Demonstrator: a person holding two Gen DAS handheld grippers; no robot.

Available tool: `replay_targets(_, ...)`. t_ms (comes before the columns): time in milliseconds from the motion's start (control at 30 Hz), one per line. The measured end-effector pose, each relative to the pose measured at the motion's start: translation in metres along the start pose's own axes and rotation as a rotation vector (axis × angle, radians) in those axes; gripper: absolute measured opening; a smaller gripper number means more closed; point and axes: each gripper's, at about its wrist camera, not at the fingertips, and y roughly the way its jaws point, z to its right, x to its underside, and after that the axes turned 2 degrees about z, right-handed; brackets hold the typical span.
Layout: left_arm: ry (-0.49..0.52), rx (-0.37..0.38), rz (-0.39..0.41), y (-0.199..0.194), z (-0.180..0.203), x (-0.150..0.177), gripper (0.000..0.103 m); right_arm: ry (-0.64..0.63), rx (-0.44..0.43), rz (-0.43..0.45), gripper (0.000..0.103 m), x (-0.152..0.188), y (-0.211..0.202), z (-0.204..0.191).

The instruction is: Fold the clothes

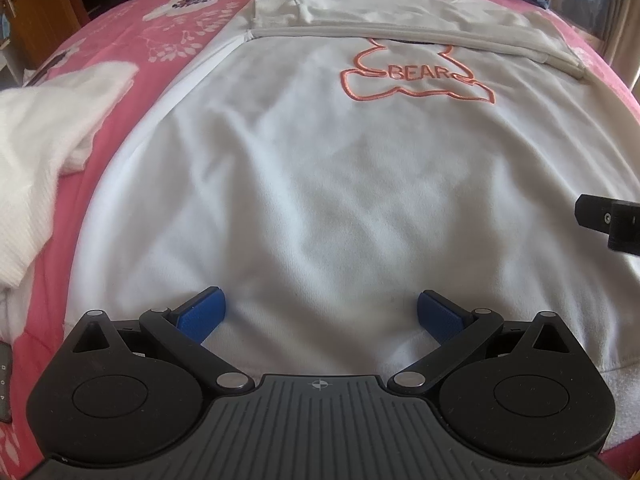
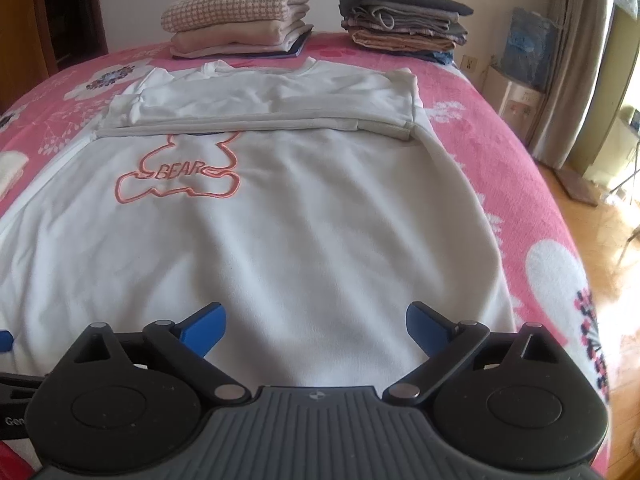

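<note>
So there's this white sweatshirt (image 2: pixel 280 220) spread flat on a bed with a pink floral bedspread (image 2: pixel 500 152), front side up, hem toward the grippers. The fabric looks soft and a bit fleecy, with shallow wrinkles running across the body. Both sleeves are already folded across the chest in a straight band, ribbed cuff (image 2: pixel 400 130) ending near the right edge. On the chest there's an orange stitched outline of a bear (image 1: pixel 416 76) with "BEAR" written inside it; the top of the outline is tucked under the sleeves.

The left gripper (image 1: pixel 320 316) hovers over the hem with its blue, textured pads (image 1: pixel 202 314) spread wide and nothing between them. Same deal with the right gripper (image 2: pixel 316 328): fingers wide apart, holding nothing, sitting low over the hem further toward the right side. I can't tell if either one actually touches the cloth.

Off to the left lies a fuzzy white knit garment (image 1: pixel 44 148), ribbed at the edge. At the far end of the bed sit two folded stacks: one with a pink-and-cream houndstooth piece on top (image 2: pixel 236 20), the other in greys and browns (image 2: pixel 404 16). A wooden floor (image 2: pixel 600 240) shows on the right.
</note>
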Motion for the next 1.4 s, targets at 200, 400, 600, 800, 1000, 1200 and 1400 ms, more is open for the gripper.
replay_targets(200, 0.007, 0.015, 0.013, 0.0, -0.003, 0.002, 0.103, 0.067, -0.03, -0.035, 0.096, 0.002, 0.003, 0.007)
replay_targets(400, 0.031, 0.016, 0.01, -0.002, -0.006, 0.001, 0.103, 0.086, -0.041, -0.065, 0.096, 0.006, 0.004, 0.009)
replay_targets(600, 0.085, 0.022, 0.048, -0.013, -0.014, 0.012, 0.103, 0.106, -0.051, -0.079, 0.096, 0.008, 0.004, 0.012)
replay_targets(800, 0.102, 0.035, 0.087, -0.031, -0.031, 0.024, 0.103, 0.108, -0.049, -0.083, 0.096, 0.008, 0.004, 0.011)
replay_targets(1000, 0.013, 0.057, 0.095, -0.047, -0.062, 0.034, 0.103, 0.111, -0.054, -0.086, 0.097, 0.008, 0.004, 0.011)
replay_targets(1200, -0.07, 0.044, 0.106, -0.057, -0.098, 0.052, 0.103, 0.132, -0.078, -0.08, 0.096, 0.007, -0.001, 0.014)
replay_targets(1400, -0.181, 0.041, 0.098, -0.057, -0.126, 0.063, 0.101, 0.148, -0.092, -0.074, 0.097, 0.006, -0.005, 0.016)
